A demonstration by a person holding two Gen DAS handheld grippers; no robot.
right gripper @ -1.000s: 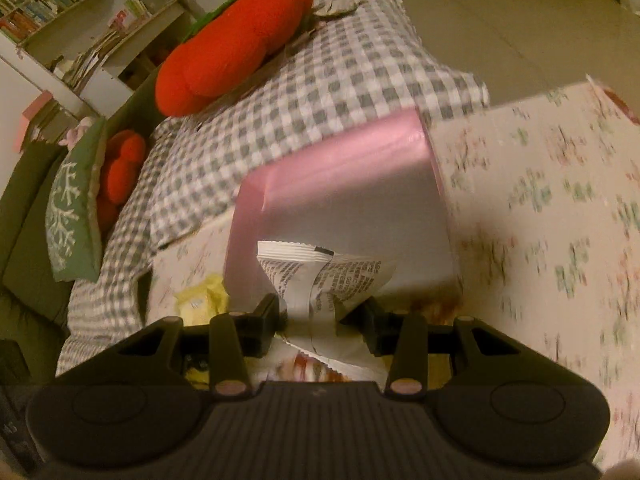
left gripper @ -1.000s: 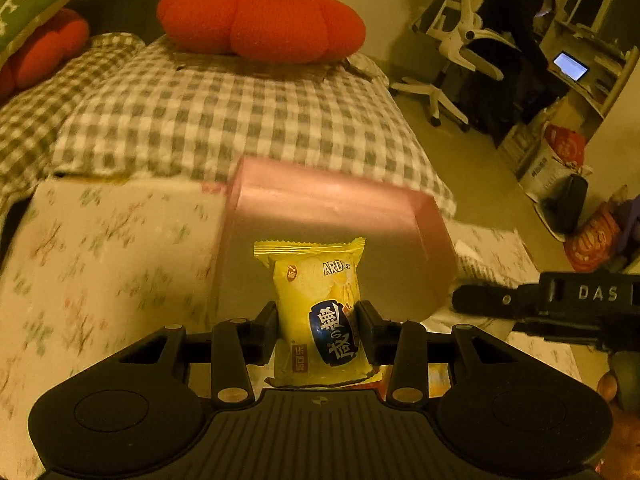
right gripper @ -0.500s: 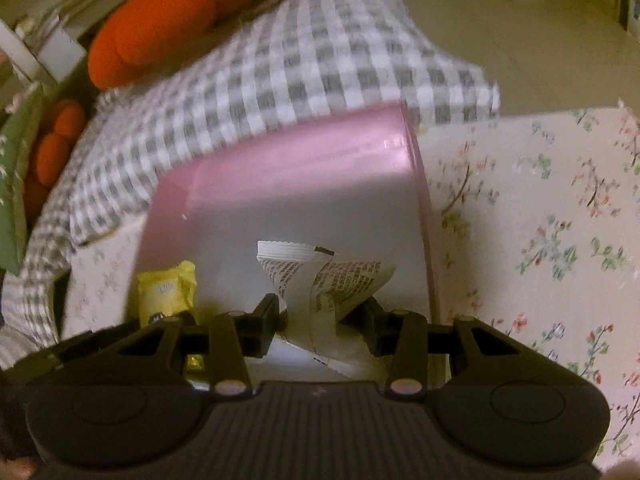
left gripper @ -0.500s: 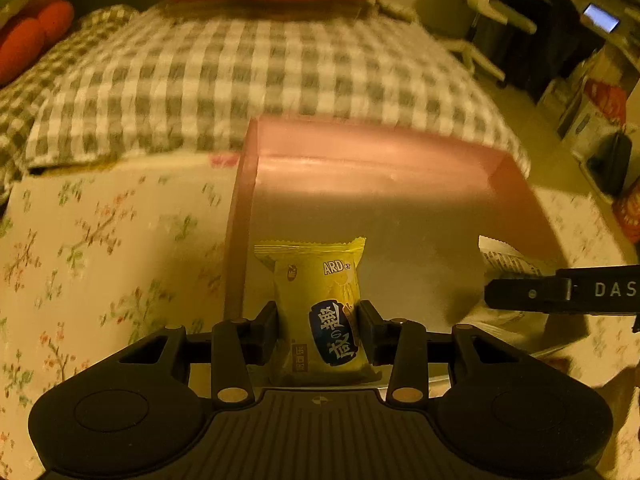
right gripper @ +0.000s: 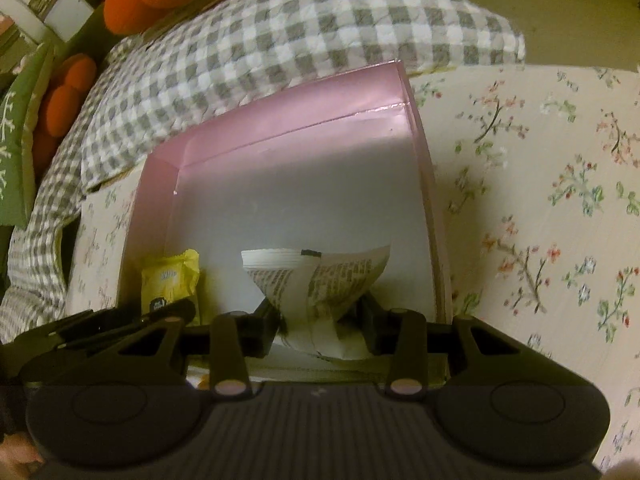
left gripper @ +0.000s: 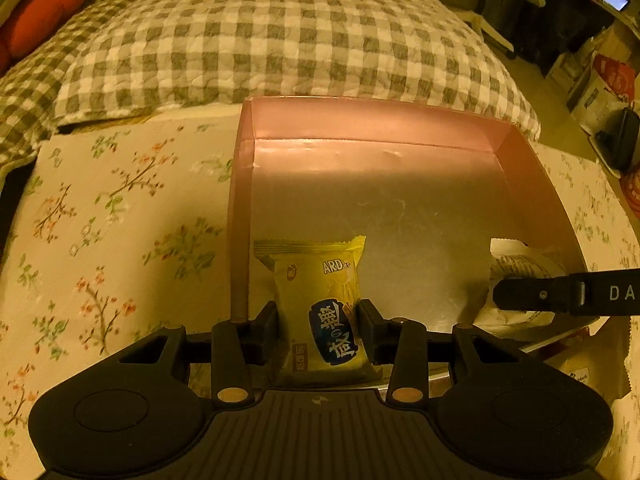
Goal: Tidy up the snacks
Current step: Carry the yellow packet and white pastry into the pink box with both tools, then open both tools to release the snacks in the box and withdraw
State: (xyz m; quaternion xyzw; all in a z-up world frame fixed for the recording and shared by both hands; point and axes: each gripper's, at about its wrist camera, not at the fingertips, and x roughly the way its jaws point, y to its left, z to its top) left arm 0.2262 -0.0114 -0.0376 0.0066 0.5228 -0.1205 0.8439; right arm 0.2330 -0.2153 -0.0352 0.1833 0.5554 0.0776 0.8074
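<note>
While over the pink box (left gripper: 372, 128) (both clamped), left tool (left gripper: 319, 322) grips yellow packet (left gripper: 320, 300), right tool (right gripper: 320, 320) white packet (right gripper: 316, 284).

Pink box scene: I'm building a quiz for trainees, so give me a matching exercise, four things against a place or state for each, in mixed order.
Things:
1. yellow snack packet
2. white snack packet
3. pink box
4. checked blanket

Places or states:
a. lies beyond the box
b. clamped in the left gripper
c. open-topped, on the flowered cloth
d. clamped in the right gripper

Pairs: 1-b, 2-d, 3-c, 4-a
</note>
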